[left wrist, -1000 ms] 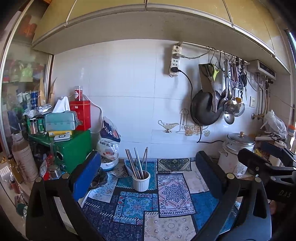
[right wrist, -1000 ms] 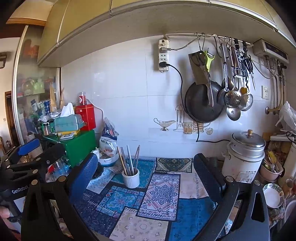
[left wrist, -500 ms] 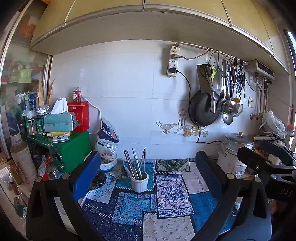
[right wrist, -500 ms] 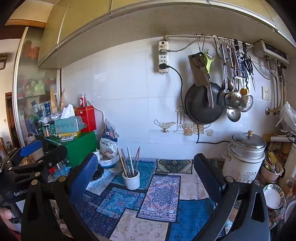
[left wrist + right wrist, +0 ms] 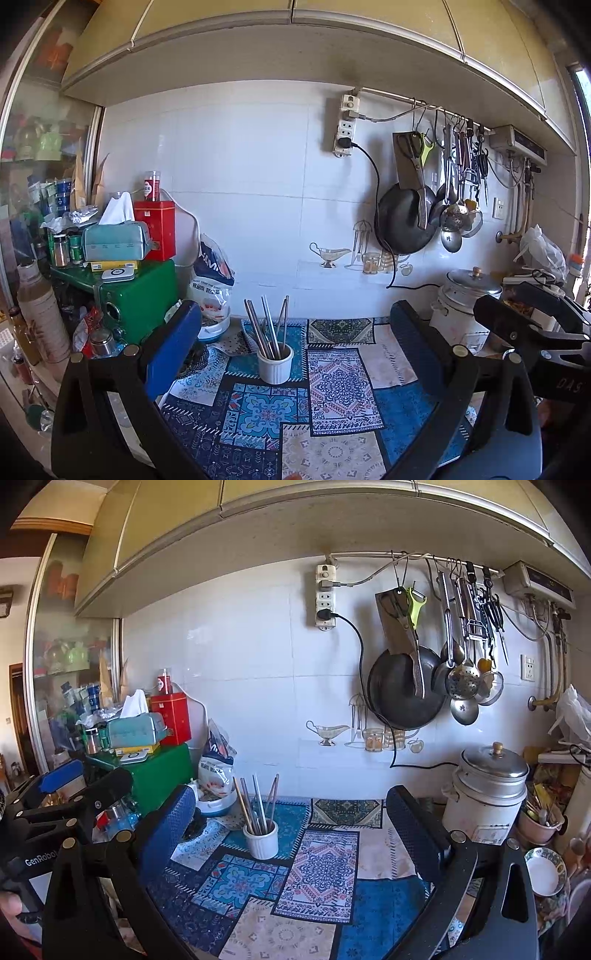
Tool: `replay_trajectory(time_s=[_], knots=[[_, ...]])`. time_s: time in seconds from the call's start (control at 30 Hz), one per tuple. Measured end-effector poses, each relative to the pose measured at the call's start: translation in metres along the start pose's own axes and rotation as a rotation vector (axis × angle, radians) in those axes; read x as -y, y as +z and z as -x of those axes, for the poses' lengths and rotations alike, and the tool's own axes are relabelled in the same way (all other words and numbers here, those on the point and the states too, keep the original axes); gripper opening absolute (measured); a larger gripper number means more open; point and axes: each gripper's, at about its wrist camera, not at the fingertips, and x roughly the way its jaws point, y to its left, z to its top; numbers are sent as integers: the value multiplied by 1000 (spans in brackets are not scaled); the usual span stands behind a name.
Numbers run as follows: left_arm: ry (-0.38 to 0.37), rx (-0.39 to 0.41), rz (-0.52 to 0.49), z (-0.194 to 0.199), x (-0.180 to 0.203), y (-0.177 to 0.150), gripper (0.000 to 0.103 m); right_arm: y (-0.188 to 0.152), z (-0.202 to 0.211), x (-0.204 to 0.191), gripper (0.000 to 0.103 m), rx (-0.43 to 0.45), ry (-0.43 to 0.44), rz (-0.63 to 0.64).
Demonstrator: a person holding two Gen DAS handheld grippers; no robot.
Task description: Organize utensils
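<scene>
bare mat (image 5: 332, 384) ahead, cup (image 5: 275, 363) mid-path

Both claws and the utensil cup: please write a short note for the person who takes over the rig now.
Left claw: open, empty, held above the patterned mat.
Right claw: open, empty, beside the left one.
The white cup stands upright on the mat near the wall, with chopsticks standing in it.
Done: the chopsticks seem collected in the cup; no loose utensils lie on the mat.
Left: I cannot tell what remains. More utensils sit in a pink pot at the far right; perhaps check those.
</scene>
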Motion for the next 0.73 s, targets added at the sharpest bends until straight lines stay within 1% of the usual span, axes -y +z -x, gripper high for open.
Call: replay_trajectory(time_s=[0.47,0.73], knots=[[-13,-4,-8,0,-2,0,102,2,0,-1,103,5,-3,3],[-10,-15,-6,-7,-6,-1,102,0,-9,-5,103,-14,-10,-7]])
